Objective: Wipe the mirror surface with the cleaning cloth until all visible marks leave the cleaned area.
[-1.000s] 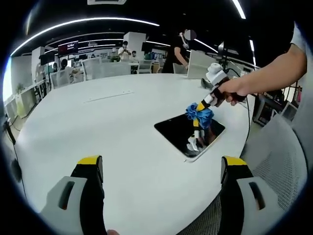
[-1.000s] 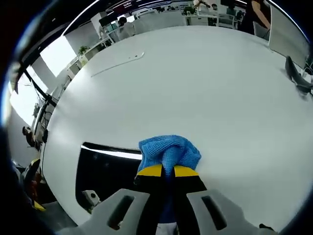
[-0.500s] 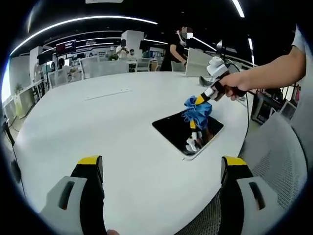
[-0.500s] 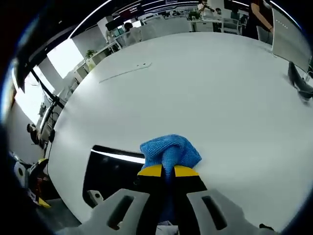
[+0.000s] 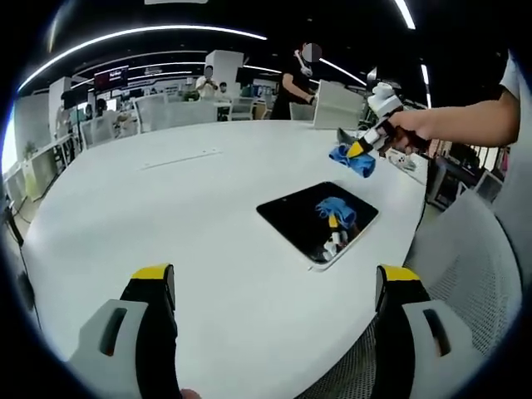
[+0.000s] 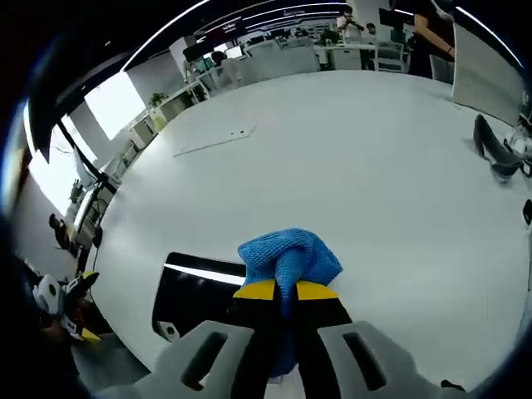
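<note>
A dark rectangular mirror [image 5: 317,219] lies flat on the white round table [image 5: 166,216], near its right edge. It reflects the cloth and the gripper above it. My right gripper [image 5: 359,150], held by a hand, hangs in the air above the mirror's far end, shut on a blue cleaning cloth [image 5: 349,157]. In the right gripper view the cloth [image 6: 288,258] bunches over the yellow-tipped right gripper [image 6: 286,290], with the mirror [image 6: 198,290] below and to the left. My left gripper [image 5: 274,278] stands open over the table's near part, nothing between its fingers.
A grey mesh chair [image 5: 465,274] stands at the table's right side. A dark object [image 6: 494,153] lies on the table's far right. Desks, chairs and several people fill the room behind. A long thin strip [image 5: 179,157] lies on the far part of the table.
My right gripper has lifted the blue cloth off the mirror and carried it up and away over the mirror's far end. The left gripper has stayed put.
</note>
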### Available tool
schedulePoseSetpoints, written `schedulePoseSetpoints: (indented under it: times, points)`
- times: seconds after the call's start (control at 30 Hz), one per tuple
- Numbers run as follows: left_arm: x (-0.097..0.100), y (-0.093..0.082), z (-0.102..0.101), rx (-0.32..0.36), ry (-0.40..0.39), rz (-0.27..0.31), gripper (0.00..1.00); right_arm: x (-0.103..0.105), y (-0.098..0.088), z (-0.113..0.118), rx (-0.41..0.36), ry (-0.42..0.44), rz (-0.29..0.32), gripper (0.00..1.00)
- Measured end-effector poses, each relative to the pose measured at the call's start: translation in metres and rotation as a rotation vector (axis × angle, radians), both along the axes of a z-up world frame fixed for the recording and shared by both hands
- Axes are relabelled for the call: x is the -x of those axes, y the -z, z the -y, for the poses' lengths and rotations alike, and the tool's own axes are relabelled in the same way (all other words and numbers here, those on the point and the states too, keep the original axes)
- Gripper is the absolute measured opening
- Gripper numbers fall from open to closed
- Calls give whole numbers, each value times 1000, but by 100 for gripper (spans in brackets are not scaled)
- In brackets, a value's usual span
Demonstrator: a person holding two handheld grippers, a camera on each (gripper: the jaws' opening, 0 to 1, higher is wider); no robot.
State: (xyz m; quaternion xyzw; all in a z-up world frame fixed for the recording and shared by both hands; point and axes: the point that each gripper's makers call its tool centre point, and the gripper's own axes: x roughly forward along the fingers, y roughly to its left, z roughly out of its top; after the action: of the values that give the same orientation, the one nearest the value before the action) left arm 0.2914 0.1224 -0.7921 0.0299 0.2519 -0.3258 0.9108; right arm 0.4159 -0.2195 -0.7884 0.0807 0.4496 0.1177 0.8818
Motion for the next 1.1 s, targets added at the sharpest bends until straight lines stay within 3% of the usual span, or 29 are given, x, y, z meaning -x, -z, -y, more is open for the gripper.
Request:
schedulePoseSetpoints:
  times: [0.27,0.43,0.67,0.8,0.93,1.1]
  points:
    - [0,0,0,-2,4,0,99,10,-19,32,27,14,27,1]
    - [0,0,-1,-4,-4,2,99,17,-17,45,38,28,20,1]
    - [-2,1,-5,-20,-17,5,99,25,12,50,34,51,-26,1]
    - [-2,3,-6,-27,-23,-3,99,29,44,53,76,52,-55,1]
    - [-2,4,-7,-40,-25,2,99,42,72,46,112,-5,-118,1]
    - [-3,5,-10,-51,-33,3,99,44,90,38,123,-21,-134,1]
